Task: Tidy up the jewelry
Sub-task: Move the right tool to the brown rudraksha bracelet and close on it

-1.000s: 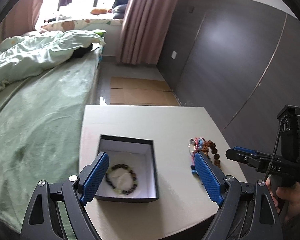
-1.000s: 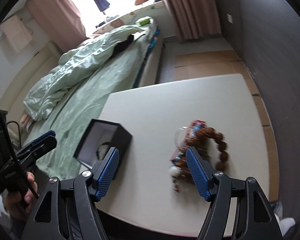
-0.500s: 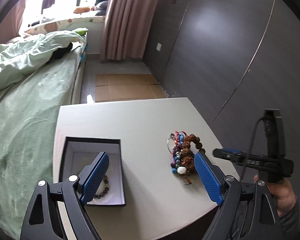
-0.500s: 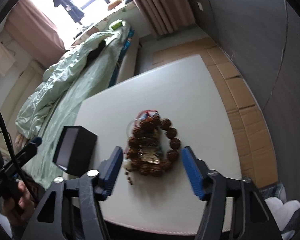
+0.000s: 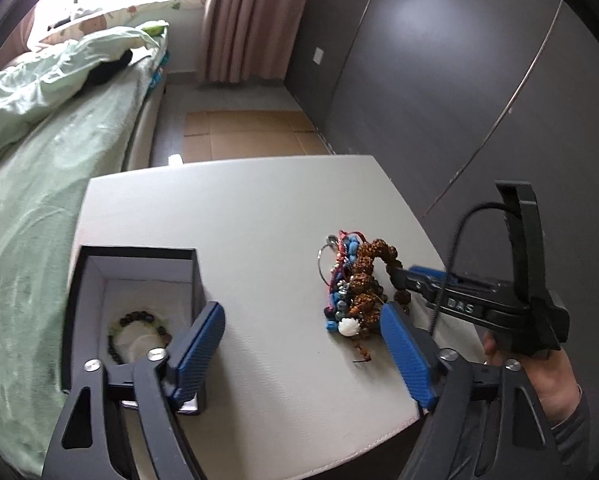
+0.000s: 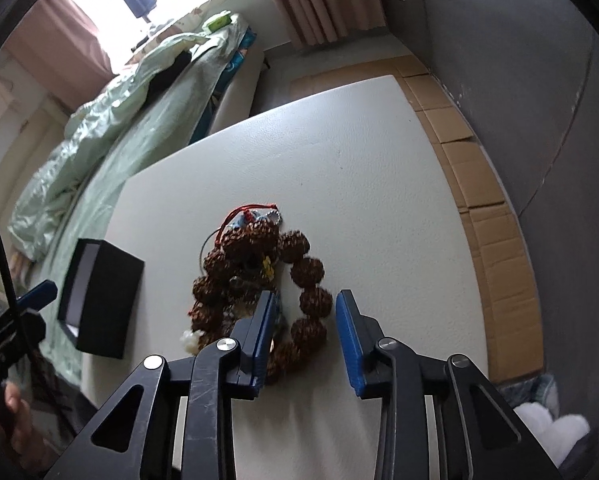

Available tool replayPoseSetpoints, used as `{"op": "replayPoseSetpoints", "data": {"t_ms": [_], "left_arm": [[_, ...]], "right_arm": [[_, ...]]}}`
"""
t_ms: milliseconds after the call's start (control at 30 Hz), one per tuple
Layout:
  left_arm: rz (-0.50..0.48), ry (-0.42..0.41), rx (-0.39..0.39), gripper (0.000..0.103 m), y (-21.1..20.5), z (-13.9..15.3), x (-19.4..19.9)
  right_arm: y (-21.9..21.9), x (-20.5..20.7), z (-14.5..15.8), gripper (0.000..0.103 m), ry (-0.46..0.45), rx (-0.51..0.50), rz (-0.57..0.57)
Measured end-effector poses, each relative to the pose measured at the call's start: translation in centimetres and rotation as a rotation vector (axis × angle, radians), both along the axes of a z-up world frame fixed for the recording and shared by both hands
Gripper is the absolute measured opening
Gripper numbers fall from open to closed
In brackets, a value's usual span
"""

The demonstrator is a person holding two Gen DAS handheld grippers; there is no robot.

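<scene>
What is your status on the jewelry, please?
Right tool closing around brown bead bracelet, not gripping yet. Left tool open, empty. Box holds one bracelet. Nothing blocking.

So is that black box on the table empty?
No. The open black box already holds one dark beaded bracelet, lying flat on its white lining.

Left gripper [image 5: 301, 344] black frame, ribbed blue pads, silver screws, right gripper [image 6: 305, 326] same build, black cable, white "DAS" lettering on its side, right hand [image 5: 539, 372] in dark grey sleeve
</scene>
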State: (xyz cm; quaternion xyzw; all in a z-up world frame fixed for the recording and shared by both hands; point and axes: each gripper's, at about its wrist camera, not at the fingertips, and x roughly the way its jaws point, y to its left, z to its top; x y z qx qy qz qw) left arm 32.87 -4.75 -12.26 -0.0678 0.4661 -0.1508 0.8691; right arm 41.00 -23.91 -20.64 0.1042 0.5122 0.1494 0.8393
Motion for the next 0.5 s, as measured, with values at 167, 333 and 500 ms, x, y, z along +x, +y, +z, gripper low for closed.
{"op": "replayPoseSetpoints", "data": {"t_ms": [167,333,500], "left_arm": [[0.006,0.056,-0.005,0.06,-0.4,-1.3,1.3],[0.002,0.101,-0.008,0.052,-0.9,-2.4,2.0],[-0.015,0.115,-0.018,0.051,-1.6,-2.9,2.3]], "right_arm": [[0.9,1.2,-0.6,0.025,0.008,-0.068,0.03],[0.7,0.9,-0.6,0.019,-0.015,-0.067,0.035],[-1.4,-0.8,1.0,0.019,-0.057,0.067,0.017]]}}
